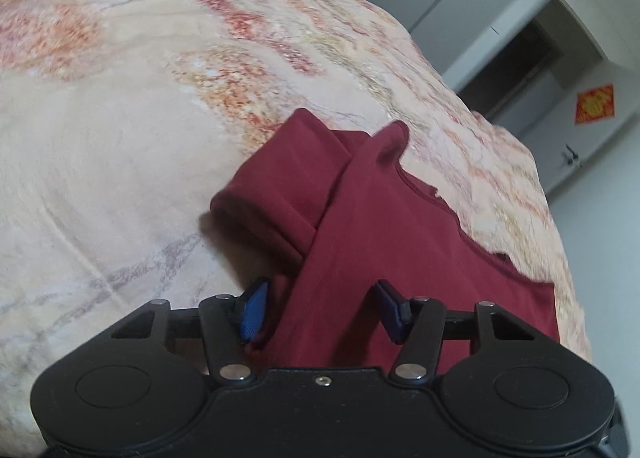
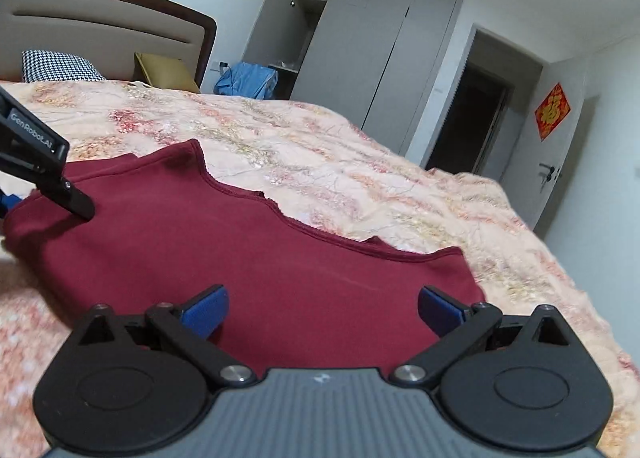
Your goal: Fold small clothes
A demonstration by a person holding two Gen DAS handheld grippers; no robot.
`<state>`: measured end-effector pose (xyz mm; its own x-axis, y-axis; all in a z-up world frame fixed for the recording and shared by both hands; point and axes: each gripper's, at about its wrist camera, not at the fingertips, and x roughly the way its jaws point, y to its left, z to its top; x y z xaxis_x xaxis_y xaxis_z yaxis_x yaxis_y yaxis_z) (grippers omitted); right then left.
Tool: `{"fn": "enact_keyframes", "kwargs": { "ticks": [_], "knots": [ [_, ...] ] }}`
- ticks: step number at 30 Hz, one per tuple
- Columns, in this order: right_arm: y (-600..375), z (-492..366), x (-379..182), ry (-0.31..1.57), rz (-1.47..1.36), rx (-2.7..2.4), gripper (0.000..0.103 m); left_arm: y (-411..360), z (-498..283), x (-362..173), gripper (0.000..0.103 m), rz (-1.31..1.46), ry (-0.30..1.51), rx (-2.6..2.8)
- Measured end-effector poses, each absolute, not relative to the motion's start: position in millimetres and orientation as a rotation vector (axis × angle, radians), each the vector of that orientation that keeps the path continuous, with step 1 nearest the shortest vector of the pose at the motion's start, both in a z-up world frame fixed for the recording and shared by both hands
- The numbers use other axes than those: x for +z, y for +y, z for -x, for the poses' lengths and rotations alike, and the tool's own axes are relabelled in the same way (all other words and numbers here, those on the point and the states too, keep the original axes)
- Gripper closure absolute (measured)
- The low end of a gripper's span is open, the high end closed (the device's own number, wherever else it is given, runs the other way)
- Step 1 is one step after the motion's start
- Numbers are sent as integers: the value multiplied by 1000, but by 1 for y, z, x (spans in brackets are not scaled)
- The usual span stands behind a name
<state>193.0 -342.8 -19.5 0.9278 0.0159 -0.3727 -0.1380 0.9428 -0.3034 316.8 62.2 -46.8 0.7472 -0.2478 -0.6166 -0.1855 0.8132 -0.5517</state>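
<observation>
A dark red shirt (image 1: 372,218) lies on the floral bedspread (image 1: 120,118), its sleeve (image 1: 276,194) folded over at the left. My left gripper (image 1: 320,310) is open, its blue pads (image 1: 253,312) either side of a fold of the shirt's cloth. In the right wrist view the shirt (image 2: 224,242) spreads flat in front of my right gripper (image 2: 322,310), which is open and empty over the shirt's near edge. The left gripper's body (image 2: 38,162) shows at the left edge, over the shirt's left end.
The bed has a headboard (image 2: 100,22) with pillows (image 2: 60,66) at the far end. A grey wardrobe (image 2: 372,58), a blue bag (image 2: 246,80), an open doorway (image 2: 472,118) and a door (image 2: 556,162) stand beyond the bed's right edge.
</observation>
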Motion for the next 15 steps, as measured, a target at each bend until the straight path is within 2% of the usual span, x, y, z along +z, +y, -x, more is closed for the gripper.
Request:
{"fn": "enact_keyframes", "kwargs": {
  "ticks": [10,12,14,15],
  "knots": [
    [-344,-193,-40,408,347,82,0,57,-322,-41,46,614,755,9],
    [-347,-194,-39,414,330,90,0,56,-321,-39,59,599,741,19],
    [-349,-195,-39,421,316,97,0,52,-321,-35,68,561,726,24],
    [-350,-196,-38,425,308,101,0,50,-322,-34,77,552,723,21]
  ]
}}
